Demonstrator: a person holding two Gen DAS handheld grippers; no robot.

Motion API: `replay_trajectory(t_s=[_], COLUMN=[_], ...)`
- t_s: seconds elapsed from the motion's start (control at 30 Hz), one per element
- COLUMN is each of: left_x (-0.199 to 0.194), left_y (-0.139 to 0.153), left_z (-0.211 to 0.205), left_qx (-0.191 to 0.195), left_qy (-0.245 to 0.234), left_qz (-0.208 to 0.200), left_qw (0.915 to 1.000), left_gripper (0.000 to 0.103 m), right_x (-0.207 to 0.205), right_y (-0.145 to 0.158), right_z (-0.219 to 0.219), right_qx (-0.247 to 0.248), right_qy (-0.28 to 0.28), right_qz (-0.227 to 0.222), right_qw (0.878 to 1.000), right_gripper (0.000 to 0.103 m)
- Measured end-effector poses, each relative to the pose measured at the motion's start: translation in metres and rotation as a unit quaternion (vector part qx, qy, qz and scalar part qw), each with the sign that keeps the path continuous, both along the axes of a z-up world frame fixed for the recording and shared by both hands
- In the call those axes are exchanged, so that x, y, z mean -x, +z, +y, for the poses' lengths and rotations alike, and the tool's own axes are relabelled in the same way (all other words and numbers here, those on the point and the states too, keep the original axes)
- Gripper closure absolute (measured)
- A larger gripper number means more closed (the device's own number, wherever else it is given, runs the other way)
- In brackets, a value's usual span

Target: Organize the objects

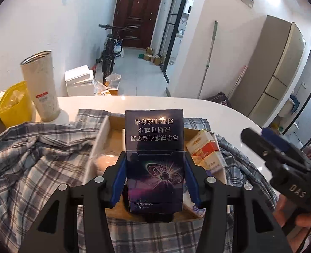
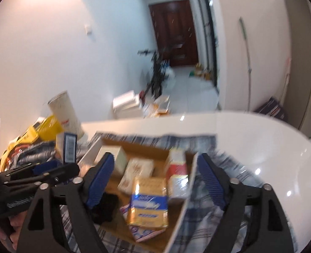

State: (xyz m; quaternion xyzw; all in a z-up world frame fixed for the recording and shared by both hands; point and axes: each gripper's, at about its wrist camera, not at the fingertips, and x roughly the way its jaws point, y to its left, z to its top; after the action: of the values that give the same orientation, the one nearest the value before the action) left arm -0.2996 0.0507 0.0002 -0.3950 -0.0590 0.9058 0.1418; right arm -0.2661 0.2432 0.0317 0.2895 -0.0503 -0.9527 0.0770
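Observation:
My left gripper point(image 1: 155, 158) is shut on a dark purple cigarette pack point(image 1: 155, 139), held upright between its blue pads above an open cardboard box point(image 1: 104, 130). Inside the box lie several packs, among them a red-and-white one point(image 1: 203, 145). My right gripper point(image 1: 258, 135) hangs empty at the right. In the blurred right wrist view, my right gripper point(image 2: 155, 160) stands open and wide over the box point(image 2: 134, 145), with a gold-and-blue pack point(image 2: 149, 202) and the red-and-white pack point(image 2: 177, 168) below it, untouched. To the left is my left gripper point(image 2: 64, 166) with the dark pack point(image 2: 70, 147).
The box rests on a plaid cloth point(image 1: 39, 158) on a white rounded table point(image 1: 218, 113). A tall pale canister point(image 1: 40, 84) and a yellow container point(image 1: 14, 103) stand at the table's back left. A person's hand point(image 1: 290, 213) holds the right gripper.

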Motion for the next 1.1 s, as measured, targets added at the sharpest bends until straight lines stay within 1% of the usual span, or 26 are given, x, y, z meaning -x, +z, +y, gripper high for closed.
replay_trajectory(t_s=[0.1,0.17,0.33,0.4,0.47,0.53,0.57,0.6,0.63,0.67,0.7,0.83,0.9,0.93,0.97,1.03,1.1], left_x=[0.011,0.017,0.023,0.023,0.023,0.022,0.02,0.018,0.016,0.012,0.008,-0.011,-0.025,-0.032,-0.043,-0.059,-0.076], left_y=[-0.011,-0.02,-0.038,-0.043,-0.046,-0.047,-0.045,-0.043,-0.039,-0.035,-0.03,-0.008,0.01,0.017,0.028,0.044,0.065], left_z=[0.012,0.02,0.028,0.031,0.033,0.034,0.034,0.033,0.032,0.031,0.03,0.02,0.013,0.01,0.007,0.003,-0.001], left_qx=[-0.012,-0.008,0.007,0.018,0.028,0.035,0.037,0.037,0.036,0.038,0.04,0.042,0.037,0.032,0.023,0.013,0.01], left_qy=[-0.008,-0.009,-0.014,-0.016,-0.021,-0.026,-0.028,-0.029,-0.028,-0.026,-0.022,-0.006,0.004,0.009,0.016,0.022,0.024], left_qz=[-0.032,-0.048,-0.077,-0.09,-0.094,-0.096,-0.092,-0.086,-0.078,-0.068,-0.058,-0.014,0.02,0.037,0.064,0.097,0.133], left_qw=[0.9994,0.9988,0.9969,0.9957,0.9949,0.9944,0.9947,0.9952,0.9959,0.9966,0.9973,0.999,0.9991,0.9988,0.9976,0.9949,0.9907], left_gripper=[0.05,0.05,0.05,0.05,0.05,0.048,0.042,0.034,0.03,0.022,0.018,0.018,0.018,0.018,0.018,0.018,0.018], right_x=[0.0,0.006,0.019,0.02,0.019,0.018,0.018,0.017,0.016,0.016,0.015,0.008,-0.001,-0.001,-0.012,-0.024,-0.041], right_y=[0.004,0.0,-0.014,-0.017,-0.017,-0.017,-0.016,-0.016,-0.015,-0.014,-0.013,-0.003,0.008,0.008,0.023,0.04,0.058], right_z=[0.008,0.015,0.03,0.036,0.037,0.036,0.036,0.036,0.036,0.036,0.036,0.037,0.035,0.035,0.032,0.026,0.019], right_qx=[-0.018,-0.019,0.021,0.033,0.037,0.034,0.033,0.032,0.032,0.032,0.034,0.046,0.05,0.05,0.049,0.051,0.04], right_qy=[-0.023,-0.035,-0.041,-0.04,-0.041,-0.04,-0.04,-0.041,-0.041,-0.041,-0.041,-0.034,-0.029,-0.029,-0.03,-0.023,-0.018], right_qz=[0.012,0.008,-0.027,-0.033,-0.034,-0.032,-0.031,-0.03,-0.028,-0.026,-0.025,-0.014,0.001,0.001,0.013,0.032,0.055], right_qw=[0.999,0.999,0.999,0.998,0.998,0.998,0.998,0.998,0.998,0.998,0.998,0.998,0.998,0.998,0.998,0.998,0.998], right_gripper=[0.017,0.017,0.017,0.017,0.017,0.017,0.017,0.017,0.017,0.017,0.017,0.017,0.017,0.017,0.017,0.017,0.015])
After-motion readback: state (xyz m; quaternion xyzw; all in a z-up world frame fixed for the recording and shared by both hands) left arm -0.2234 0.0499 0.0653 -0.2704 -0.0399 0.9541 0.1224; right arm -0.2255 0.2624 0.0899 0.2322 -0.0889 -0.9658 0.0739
